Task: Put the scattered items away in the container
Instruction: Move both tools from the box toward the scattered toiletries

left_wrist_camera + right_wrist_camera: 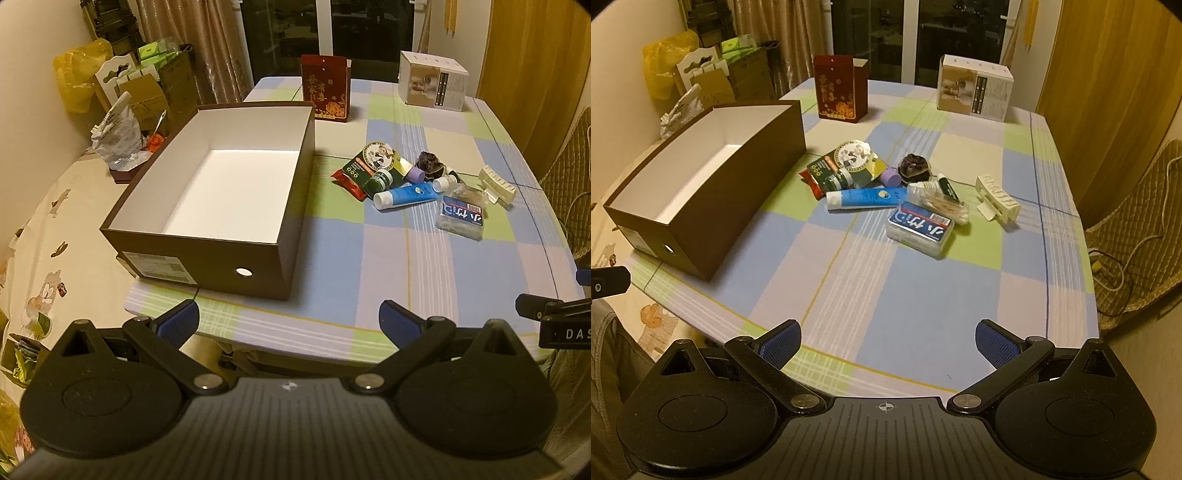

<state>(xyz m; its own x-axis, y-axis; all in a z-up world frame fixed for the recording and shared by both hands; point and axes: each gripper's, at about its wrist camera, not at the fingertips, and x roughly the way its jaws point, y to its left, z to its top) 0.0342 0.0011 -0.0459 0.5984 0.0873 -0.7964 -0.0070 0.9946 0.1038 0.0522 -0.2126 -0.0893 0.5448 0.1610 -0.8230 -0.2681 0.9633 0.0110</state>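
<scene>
So my left gripper [290,321] hangs wide open and empty in front of the brown box [229,177], probably to steady it. The scattered items [886,188] lie heaped just right of the box, so my right gripper [888,341], also spread and empty, gets first grab.
</scene>
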